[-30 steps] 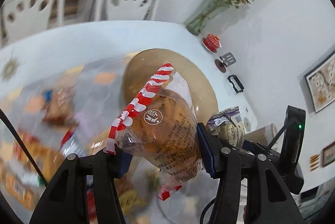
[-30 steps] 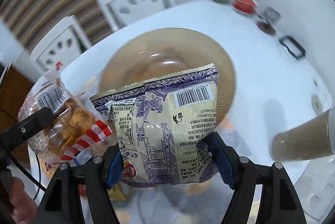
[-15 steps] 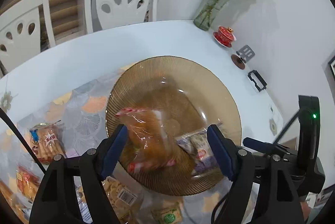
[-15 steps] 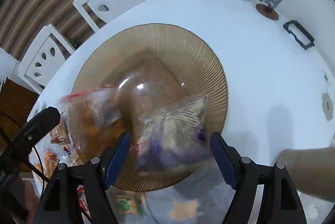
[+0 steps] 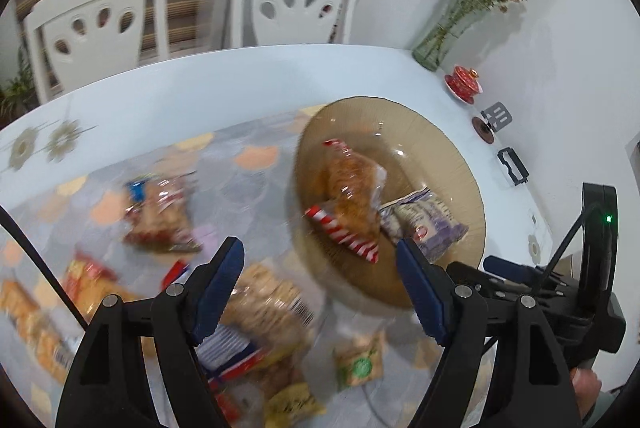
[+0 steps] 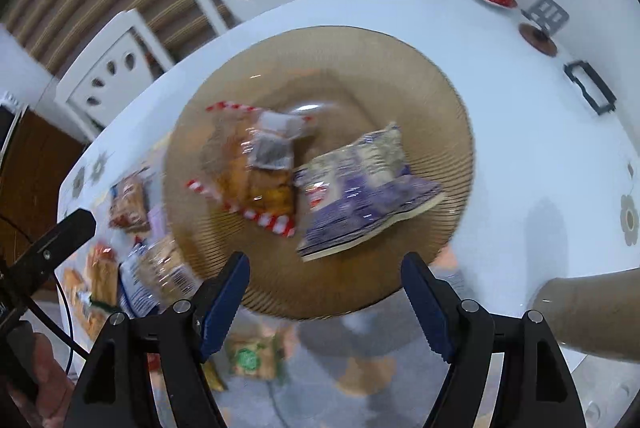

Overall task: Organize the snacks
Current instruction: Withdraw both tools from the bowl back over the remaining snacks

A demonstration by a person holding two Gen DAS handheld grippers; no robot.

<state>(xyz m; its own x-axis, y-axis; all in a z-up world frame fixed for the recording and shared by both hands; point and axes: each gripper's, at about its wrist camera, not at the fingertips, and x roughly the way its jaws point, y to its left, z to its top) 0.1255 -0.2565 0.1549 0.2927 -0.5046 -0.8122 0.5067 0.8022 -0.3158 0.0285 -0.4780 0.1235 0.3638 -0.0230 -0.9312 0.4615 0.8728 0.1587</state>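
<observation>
In the amber ribbed bowl [image 6: 432,100] ahead of me lie two packets side by side and touching: the clear bread bag with red-striped ends [image 6: 256,168] on the left, the purple-and-cream snack packet [image 6: 364,188] on the right. My right gripper [image 6: 324,298] hangs just short of the bowl's near rim, jaws spread wide with nothing between them, the purple packet just beyond its tips. My left gripper [image 5: 320,286] is equally wide and empty; through it the bowl [image 5: 460,164] sits ahead and to the right, with the bread bag [image 5: 352,200] near the right fingertip. Loose snack packets [image 5: 160,216] lie scattered on the patterned mat [image 5: 248,164] at left, though blur hides their labels.
</observation>
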